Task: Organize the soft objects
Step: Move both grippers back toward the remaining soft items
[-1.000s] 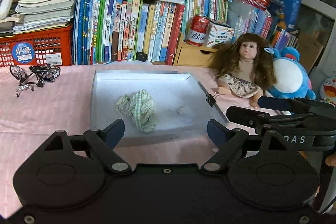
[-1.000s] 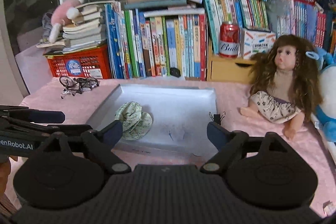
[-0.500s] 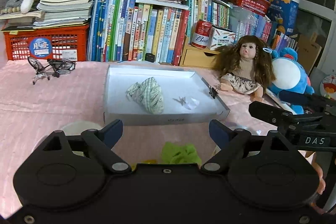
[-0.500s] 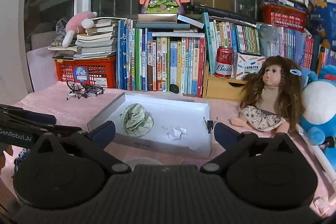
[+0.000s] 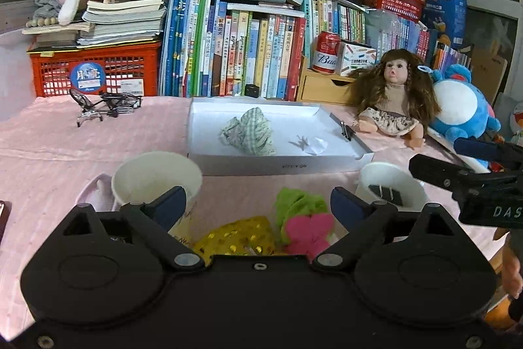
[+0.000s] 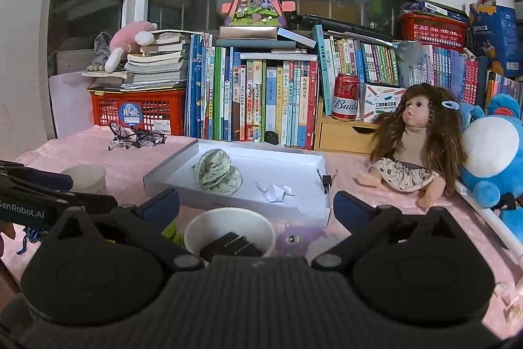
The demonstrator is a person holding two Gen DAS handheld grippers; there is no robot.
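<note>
Pink tablecloth [image 5: 49, 152], green cloth [image 5: 299, 205] between left tool [image 5: 258, 205] tips

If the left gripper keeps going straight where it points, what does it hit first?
Probably the soft heap just ahead of the open left gripper: the gold cloth and the green and pink cloth. Depth is hard to judge.

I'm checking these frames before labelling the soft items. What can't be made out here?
- Gold sequinned fabric, left wrist view: lower part hidden by the gripper body.
- Green and pink cloth, left wrist view: base cut off likewise; its shape is unclear.
- Purple soft item, right wrist view: mostly hidden behind the white paper cup and gripper body.
- Black clips in that cup: count unclear.
</note>
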